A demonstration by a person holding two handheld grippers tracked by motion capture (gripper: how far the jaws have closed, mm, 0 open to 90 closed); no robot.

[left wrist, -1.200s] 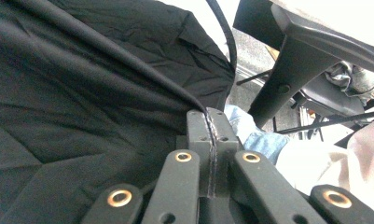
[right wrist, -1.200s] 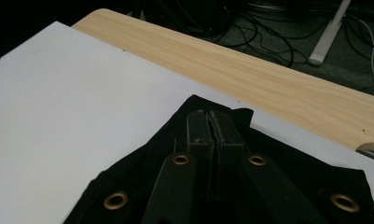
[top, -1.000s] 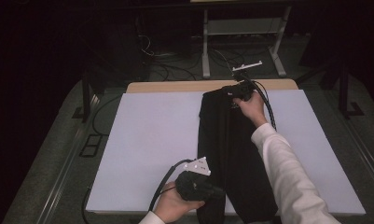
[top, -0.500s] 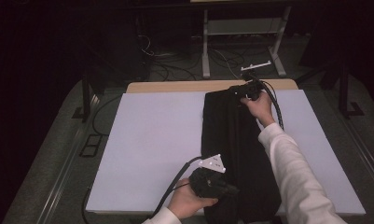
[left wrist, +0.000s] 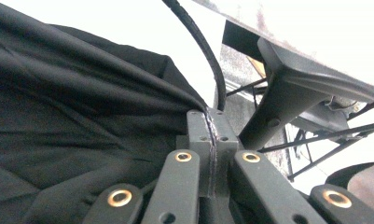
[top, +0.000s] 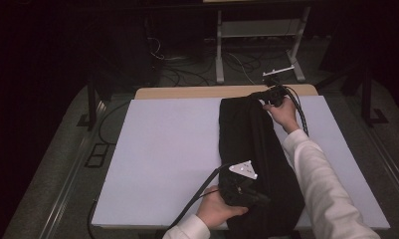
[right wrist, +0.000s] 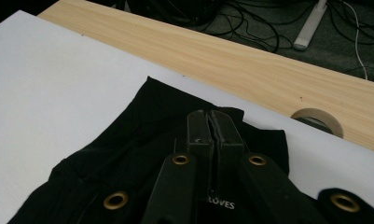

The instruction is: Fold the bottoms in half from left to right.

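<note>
Two grippers are holding a long black cloth on the white table.

The black cloth [top: 254,149] is lying on the right half of the white table [top: 162,154]. Its long side is running from the near edge to the far edge, tilting a little to the left as it goes away. The left gripper [top: 259,199] is pinching the near end, jaws pressed together on a fold. The right gripper [top: 262,94] is pinching the far end the same way, close to the wooden strip [right wrist: 250,60].
</note>
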